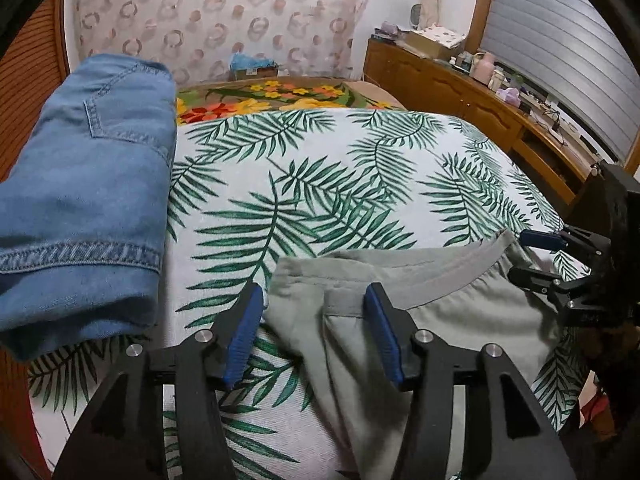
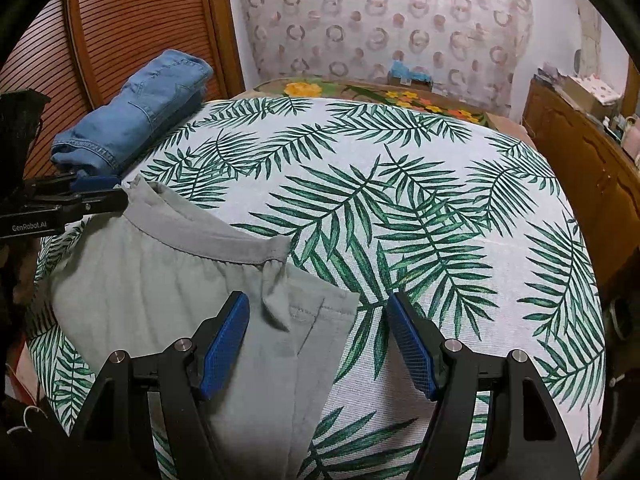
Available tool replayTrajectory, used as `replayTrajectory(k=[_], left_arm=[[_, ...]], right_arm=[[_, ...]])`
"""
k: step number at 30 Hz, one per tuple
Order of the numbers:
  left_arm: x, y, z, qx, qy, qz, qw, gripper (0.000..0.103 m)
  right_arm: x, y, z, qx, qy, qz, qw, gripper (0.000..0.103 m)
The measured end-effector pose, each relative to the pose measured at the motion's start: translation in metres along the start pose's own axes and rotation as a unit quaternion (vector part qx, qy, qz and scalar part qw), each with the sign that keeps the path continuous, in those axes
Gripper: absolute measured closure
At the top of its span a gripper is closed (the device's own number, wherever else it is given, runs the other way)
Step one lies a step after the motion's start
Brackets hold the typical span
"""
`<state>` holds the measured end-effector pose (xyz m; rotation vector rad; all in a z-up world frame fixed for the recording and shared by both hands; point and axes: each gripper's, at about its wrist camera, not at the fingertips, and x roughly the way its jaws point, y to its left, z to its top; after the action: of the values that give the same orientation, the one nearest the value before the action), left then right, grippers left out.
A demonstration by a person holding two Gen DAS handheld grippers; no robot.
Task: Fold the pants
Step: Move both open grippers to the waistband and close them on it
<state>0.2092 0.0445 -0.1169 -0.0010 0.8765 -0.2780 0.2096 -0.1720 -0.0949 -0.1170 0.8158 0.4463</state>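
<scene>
Both grippers tilt down over the grey pants; left gripper and right gripper fingers apart, gripping nothing; left gripper reads "GenRobot.AI".

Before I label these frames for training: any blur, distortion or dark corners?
Left wrist view: fisheye bends the cabinet, corners black, grey pants slightly soft below the left tool. Right wrist view: same vignette, leaf-print sheet bulges, focus fairly sharp, light even.

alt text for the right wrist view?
Open right tool hovers over the corner of grey pants lying on a palm-leaf bedspread, pads touching nothing. The left tool sits at the waistband's far end; folded jeans lie beyond.
</scene>
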Motion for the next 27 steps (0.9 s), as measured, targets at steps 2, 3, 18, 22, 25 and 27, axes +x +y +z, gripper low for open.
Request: replayTrajectory(k=[2,3,18,22,25,27], left_arm=[[0.004,0.001,-0.002,-0.003,0.004,0.000,1.0000,0.048],[0.006,0.002,-0.003,-0.004,0.006,0.000,1.0000,0.047],[0.014,0.008,-0.011,-0.015,-0.007,0.007,0.9998,0.022],[0.014,0.008,-0.011,-0.012,-0.005,0.009,0.9999,0.021],[0.014,0.008,-0.011,-0.012,-0.005,0.009,0.9999,0.021],[0.014,0.008,-0.011,-0.012,-0.005,0.008,0.9999,0.021]], right_arm=[[0.000,0.000,0.000,0.000,0.001,0.001,1.000,0.030],[0.001,0.000,0.000,0.000,0.001,0.001,1.000,0.030],[0.002,0.005,-0.001,-0.010,0.002,-0.008,1.000,0.030],[0.001,0.004,-0.001,-0.002,0.002,-0.004,1.000,0.035],[-0.001,0.005,-0.002,0.007,0.002,0.012,1.000,0.040],[-0.002,0.004,-0.001,0.014,0.003,0.017,1.000,0.046]])
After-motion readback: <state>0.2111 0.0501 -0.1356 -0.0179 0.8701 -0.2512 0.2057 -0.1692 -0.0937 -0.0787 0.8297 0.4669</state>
